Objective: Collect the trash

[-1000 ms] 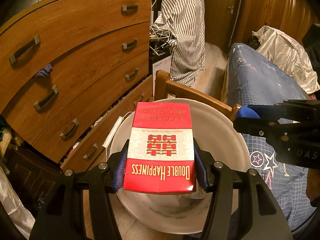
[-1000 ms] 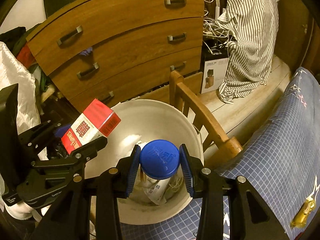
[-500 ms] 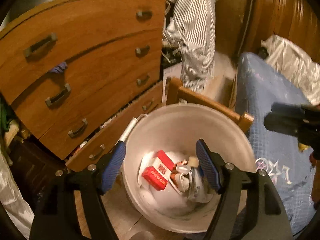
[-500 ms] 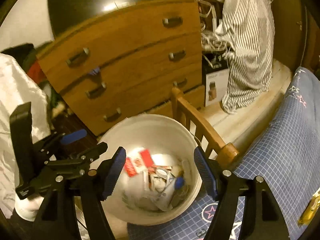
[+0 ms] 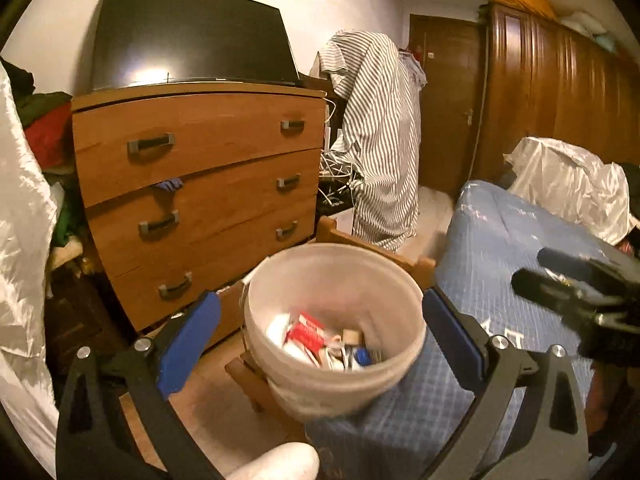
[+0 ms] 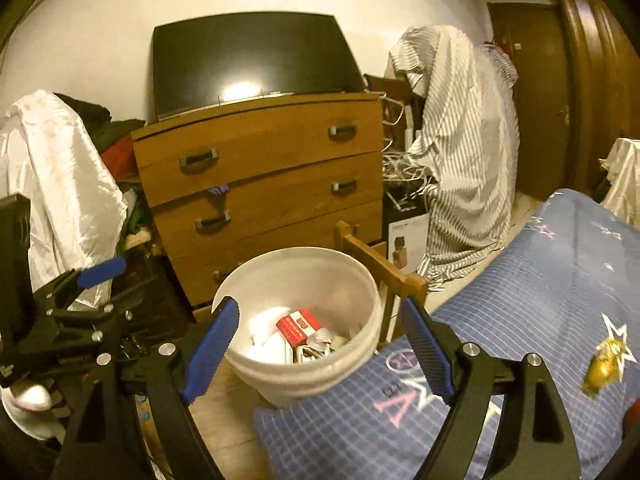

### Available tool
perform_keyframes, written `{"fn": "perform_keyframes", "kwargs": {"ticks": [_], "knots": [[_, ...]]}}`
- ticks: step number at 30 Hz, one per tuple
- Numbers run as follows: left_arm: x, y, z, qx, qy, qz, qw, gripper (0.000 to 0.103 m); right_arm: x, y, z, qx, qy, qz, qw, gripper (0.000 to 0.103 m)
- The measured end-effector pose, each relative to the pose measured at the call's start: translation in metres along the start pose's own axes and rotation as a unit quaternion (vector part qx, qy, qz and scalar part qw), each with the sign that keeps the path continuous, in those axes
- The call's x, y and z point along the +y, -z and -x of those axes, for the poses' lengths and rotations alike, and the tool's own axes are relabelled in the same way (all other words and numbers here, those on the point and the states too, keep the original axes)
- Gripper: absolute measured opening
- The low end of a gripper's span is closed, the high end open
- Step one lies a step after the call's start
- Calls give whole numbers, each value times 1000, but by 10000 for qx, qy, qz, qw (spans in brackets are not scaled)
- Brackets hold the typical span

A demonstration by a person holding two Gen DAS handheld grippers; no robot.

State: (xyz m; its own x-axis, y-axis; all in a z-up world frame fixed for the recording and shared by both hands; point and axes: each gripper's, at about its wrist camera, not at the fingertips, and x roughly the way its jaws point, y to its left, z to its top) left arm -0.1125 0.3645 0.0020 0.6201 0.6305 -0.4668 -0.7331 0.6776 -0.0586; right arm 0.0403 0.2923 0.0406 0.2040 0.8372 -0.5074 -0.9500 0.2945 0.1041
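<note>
1. Both pieces of trash have left the grippers since a second ago: the red cigarette carton [image 5: 306, 334] that sat clamped in the left gripper [image 5: 320, 336] and the blue-capped bottle [image 5: 362, 356] that sat in the right gripper [image 6: 318, 346] now lie inside the white bucket [image 5: 332, 384].
2. Left gripper: released, its jaws opening and standing very wide; nothing is between the blue pads [image 5: 188, 344] and they touch nothing. The bucket shows through the gap, farther off.
3. Right gripper: also released, jaws opening, wide apart, with nothing held. Its blue pads [image 6: 210, 354] frame the bucket [image 6: 298, 376] without touching it.
4. The carton [image 6: 298, 326] rests on top of white paper and other scraps in the bucket, toward the left of the heap; in the left wrist view the bottle's blue cap lies at the near right of the heap.
5. The bucket stands on the floor beside a wooden chair [image 6: 380, 268], just left of the bed with the blue checked cover [image 6: 520, 320] and in front of a chest of drawers [image 6: 264, 184].
6. In the right wrist view the left gripper [image 6: 96, 280] hangs at the left edge, clear of the bucket; in the left wrist view the right gripper [image 5: 576, 284] shows blurred at the right, above the bed [image 5: 500, 240].
</note>
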Motion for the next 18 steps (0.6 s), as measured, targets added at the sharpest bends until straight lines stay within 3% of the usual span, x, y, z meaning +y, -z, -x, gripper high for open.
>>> {"fn": "perform_keyframes", "kwargs": {"ticks": [8,18], "knots": [[-7,4,29,-76,94,70,9999,97,-6,15,47,-93,71,-32,9999,85],[-13,7,41,-192,67,-30,9998,97,-2,7,46,-57,5,-10,10000,85]]}}
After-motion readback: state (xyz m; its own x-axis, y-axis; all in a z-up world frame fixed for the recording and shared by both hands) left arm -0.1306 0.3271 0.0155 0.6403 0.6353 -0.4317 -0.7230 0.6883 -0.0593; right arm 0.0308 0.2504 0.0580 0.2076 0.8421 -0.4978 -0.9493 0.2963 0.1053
